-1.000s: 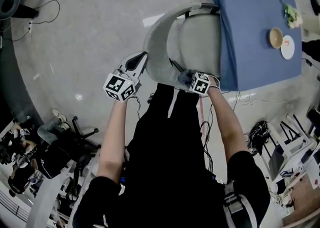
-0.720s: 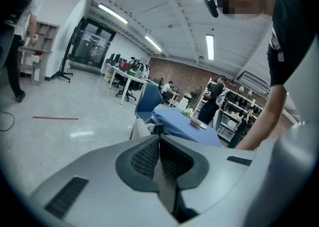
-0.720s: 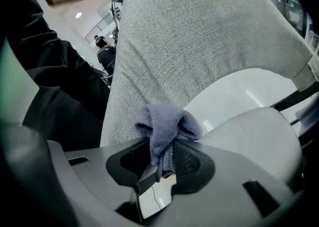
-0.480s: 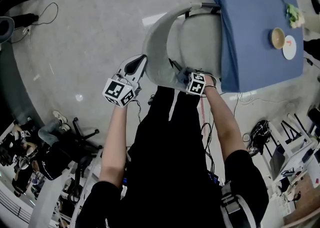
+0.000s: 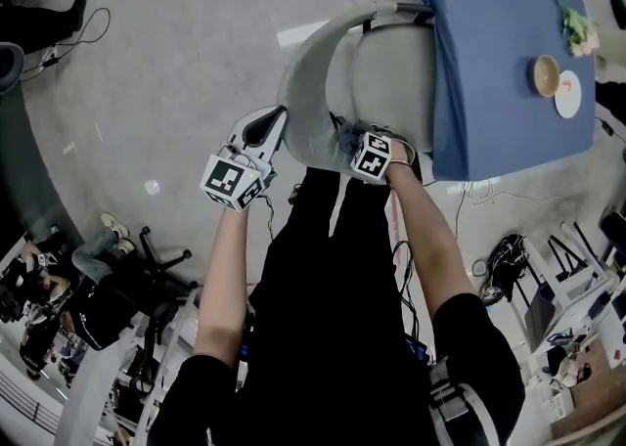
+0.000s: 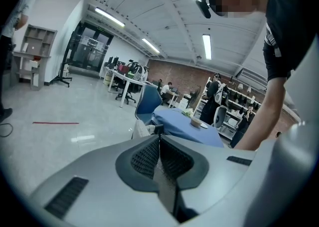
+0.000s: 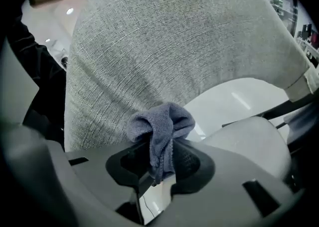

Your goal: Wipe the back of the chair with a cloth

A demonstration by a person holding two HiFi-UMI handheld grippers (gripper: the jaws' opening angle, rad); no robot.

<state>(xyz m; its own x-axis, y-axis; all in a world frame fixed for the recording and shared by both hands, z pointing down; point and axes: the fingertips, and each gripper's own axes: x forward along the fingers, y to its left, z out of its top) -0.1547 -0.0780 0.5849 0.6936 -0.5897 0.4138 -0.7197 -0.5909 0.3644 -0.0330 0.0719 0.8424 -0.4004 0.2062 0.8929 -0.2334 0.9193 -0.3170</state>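
Note:
The grey fabric chair has a curved back point(image 5: 305, 82) and a pale seat point(image 5: 391, 77), and stands just in front of me. My right gripper point(image 5: 350, 141) is shut on a bunched blue-grey cloth point(image 7: 160, 127), which touches the lower part of the chair back point(image 7: 174, 42). In the right gripper view the right gripper point(image 7: 162, 159) has the cloth hanging down between its jaws, with the seat point(image 7: 249, 144) to the right. My left gripper point(image 5: 276, 121) hovers beside the back's left edge. In its own view the left gripper point(image 6: 159, 144) is shut and holds nothing.
A table with a blue cover point(image 5: 509, 53) stands right behind the chair, carrying a bowl point(image 5: 541, 74), a plate point(image 5: 567, 94) and something green point(image 5: 579, 31). Cables point(image 5: 401, 258) trail over the floor by my legs. A black office chair point(image 5: 147, 258) and seated people are at the lower left.
My right gripper has slid leftwards along the chair back with the cloth in its jaws. The left gripper has hardly moved.

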